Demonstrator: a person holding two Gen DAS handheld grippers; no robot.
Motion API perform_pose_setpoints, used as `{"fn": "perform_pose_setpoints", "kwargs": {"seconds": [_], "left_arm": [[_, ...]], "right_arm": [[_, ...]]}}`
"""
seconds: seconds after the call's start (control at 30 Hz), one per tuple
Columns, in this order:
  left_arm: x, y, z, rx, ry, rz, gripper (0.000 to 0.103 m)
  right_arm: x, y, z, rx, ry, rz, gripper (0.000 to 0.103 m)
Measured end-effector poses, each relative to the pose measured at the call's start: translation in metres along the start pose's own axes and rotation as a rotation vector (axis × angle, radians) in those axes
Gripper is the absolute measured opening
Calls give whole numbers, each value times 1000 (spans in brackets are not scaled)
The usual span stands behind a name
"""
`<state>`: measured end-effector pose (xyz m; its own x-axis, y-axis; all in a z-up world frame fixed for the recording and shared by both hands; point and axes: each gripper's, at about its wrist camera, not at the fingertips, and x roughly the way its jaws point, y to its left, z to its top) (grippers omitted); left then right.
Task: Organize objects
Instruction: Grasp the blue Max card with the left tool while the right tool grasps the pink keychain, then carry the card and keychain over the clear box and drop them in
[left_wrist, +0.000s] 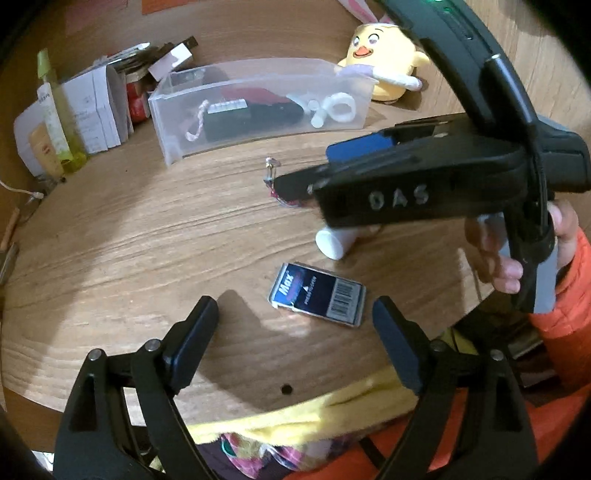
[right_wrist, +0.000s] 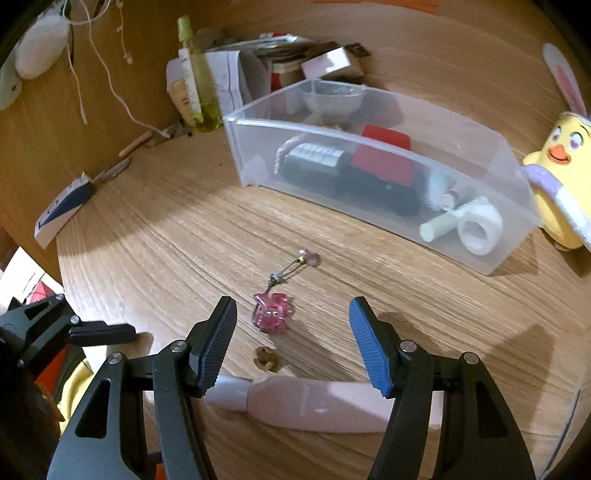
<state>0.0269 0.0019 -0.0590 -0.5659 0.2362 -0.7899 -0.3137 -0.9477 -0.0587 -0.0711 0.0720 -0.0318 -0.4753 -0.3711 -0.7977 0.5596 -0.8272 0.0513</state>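
**Bin was half packed, four things still loose on the table**

My left fingers (left_wrist: 295, 317) were spread wide with nothing between them, and the blue Max card (left_wrist: 317, 294) lay flat just ahead of the tips. My right fingers (right_wrist: 293, 343) were also apart and empty, with the pink charm (right_wrist: 272, 313) on its pin just past them, a small tan ring (right_wrist: 266, 359) right at the tips, and the white tube (right_wrist: 303, 404) lying crosswise under them. The clear bin (right_wrist: 369, 136) sat well beyond, already holding a black box, a red one, tape roll and small tubes. So I'd say maybe halfway.
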Motion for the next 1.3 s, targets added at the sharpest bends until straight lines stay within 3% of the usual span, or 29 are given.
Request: {"fn": "perform_pose_setpoints", "kwargs": {"seconds": [0.13, 0.2, 0.33, 0.6, 1.3], "left_arm": [[-1, 2, 0, 1, -27, 20, 59], [-2, 4, 0, -1, -32, 35, 49], [-4, 13, 0, -40, -36, 35, 48], [-5, 35, 8, -123, -49, 58, 48], [-29, 65, 83, -195, -223, 125, 48]], "right_arm": [[8, 9, 2, -47, 28, -11, 47], [13, 13, 3, -75, 45, -14, 34], [14, 15, 3, -93, 44, -12, 20], [1, 11, 4, -66, -5, -16, 20], [-72, -28, 32, 29, -233, -36, 20]]}}
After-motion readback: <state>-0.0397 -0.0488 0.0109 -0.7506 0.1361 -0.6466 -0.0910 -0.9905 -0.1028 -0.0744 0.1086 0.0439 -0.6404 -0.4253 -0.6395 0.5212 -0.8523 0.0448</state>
